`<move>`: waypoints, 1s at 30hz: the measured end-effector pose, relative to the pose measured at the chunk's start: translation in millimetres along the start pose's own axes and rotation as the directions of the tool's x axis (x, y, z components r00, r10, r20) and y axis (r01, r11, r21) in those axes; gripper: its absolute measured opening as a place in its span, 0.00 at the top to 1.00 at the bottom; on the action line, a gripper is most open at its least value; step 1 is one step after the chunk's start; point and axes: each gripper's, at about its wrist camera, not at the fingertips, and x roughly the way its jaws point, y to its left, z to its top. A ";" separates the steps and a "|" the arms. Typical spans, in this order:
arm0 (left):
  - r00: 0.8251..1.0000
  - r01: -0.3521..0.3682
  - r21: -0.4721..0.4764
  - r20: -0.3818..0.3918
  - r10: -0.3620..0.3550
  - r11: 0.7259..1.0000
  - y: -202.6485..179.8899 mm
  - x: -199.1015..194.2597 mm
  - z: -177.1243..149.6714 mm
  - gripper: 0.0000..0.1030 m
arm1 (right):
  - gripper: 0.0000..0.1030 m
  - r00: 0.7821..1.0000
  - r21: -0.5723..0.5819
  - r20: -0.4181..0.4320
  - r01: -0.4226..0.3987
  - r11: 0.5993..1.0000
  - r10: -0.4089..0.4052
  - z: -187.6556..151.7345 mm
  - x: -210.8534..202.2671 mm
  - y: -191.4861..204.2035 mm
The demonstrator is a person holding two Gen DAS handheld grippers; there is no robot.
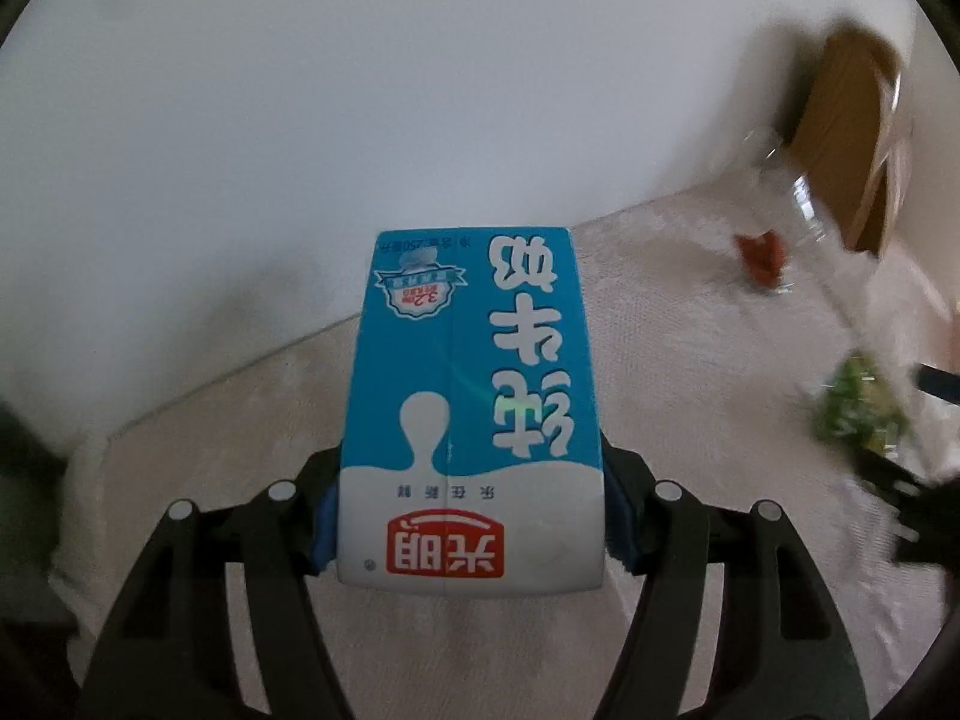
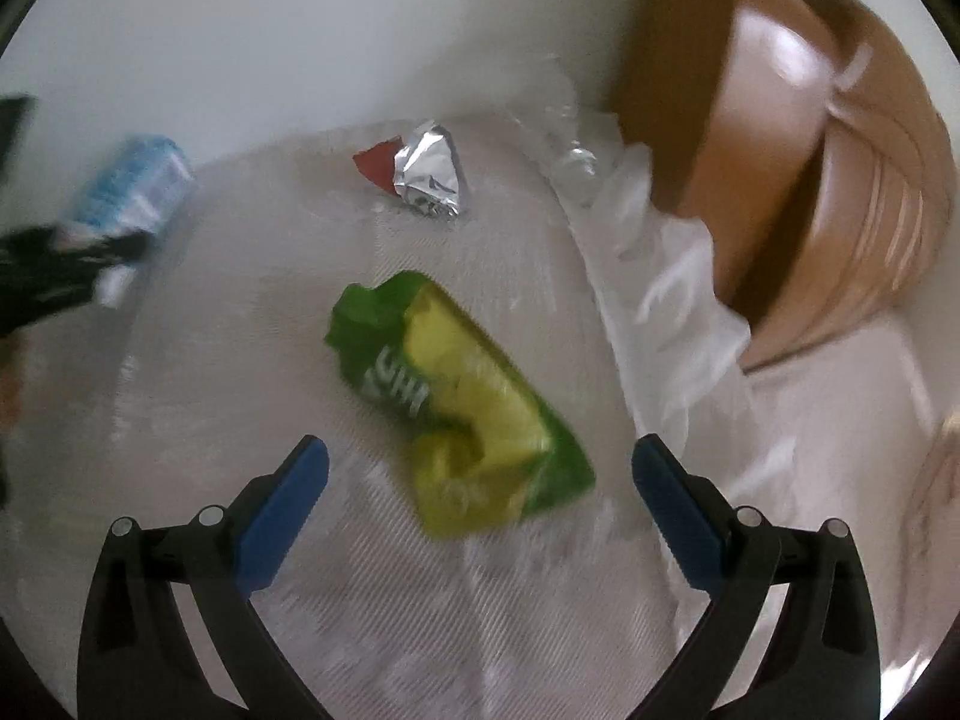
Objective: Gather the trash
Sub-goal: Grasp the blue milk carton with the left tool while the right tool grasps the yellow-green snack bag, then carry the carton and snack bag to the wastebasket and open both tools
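We are clamping the left gripper point(image 1: 471, 516) on a blue-and-white milk carton point(image 1: 471, 402), its pads pressing the two side walls; its long axis is running away from us, lettering upside down. Our right gripper point(image 2: 480, 480) is hanging spread wide over a crumpled green-yellow wrapper point(image 2: 462, 402) lying diagonally on the pale cloth point(image 2: 240, 312). Beyond are lying a foil wrapper point(image 2: 429, 177), clear plastic point(image 2: 660, 276) and a tan bin point(image 2: 774, 168).

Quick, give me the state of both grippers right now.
Left gripper: closed on the blue milk carton, fingers against its sides.
Right gripper: open, holding nothing, over the green wrapper.
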 end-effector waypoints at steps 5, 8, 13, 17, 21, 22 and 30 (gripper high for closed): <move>0.999 0.039 -0.031 0.026 -0.038 0.999 -0.4 -44.9 -24.2 0.38 | 0.03 0.999 -0.118 0.016 0.045 0.992 -0.043 14.2 16.4 10.0; 0.998 0.055 -0.029 0.039 -0.053 0.998 -0.5 -67.1 -40.8 0.38 | 0.22 1.000 -0.114 -0.015 -0.021 0.993 0.019 20.7 24.5 6.0; 0.998 0.057 -0.037 0.037 -0.055 0.998 -0.2 -90.6 -61.6 0.38 | 0.42 0.997 -0.074 -0.014 -0.071 0.995 0.070 19.2 21.4 -3.3; 0.998 0.048 0.010 0.045 -0.048 0.999 -7.1 -109.8 -76.3 0.38 | 0.47 0.992 -0.006 0.029 -0.122 0.993 0.122 7.0 -2.7 -12.0; 0.995 0.084 0.064 0.050 -0.087 0.994 -18.5 -136.3 -98.6 0.38 | 0.48 0.976 0.117 0.126 -0.194 0.974 0.179 -24.2 -52.7 -24.8; 0.994 0.096 0.073 0.047 -0.100 0.993 -21.6 -140.9 -103.8 0.38 | 0.48 0.973 0.135 0.141 -0.204 0.970 0.185 -30.4 -60.4 -26.4; 0.973 0.226 0.191 0.004 -0.231 0.955 -76.8 -190.8 -163.2 0.38 | 0.48 0.942 0.335 0.278 -0.277 0.901 0.187 -142.7 -166.0 -29.0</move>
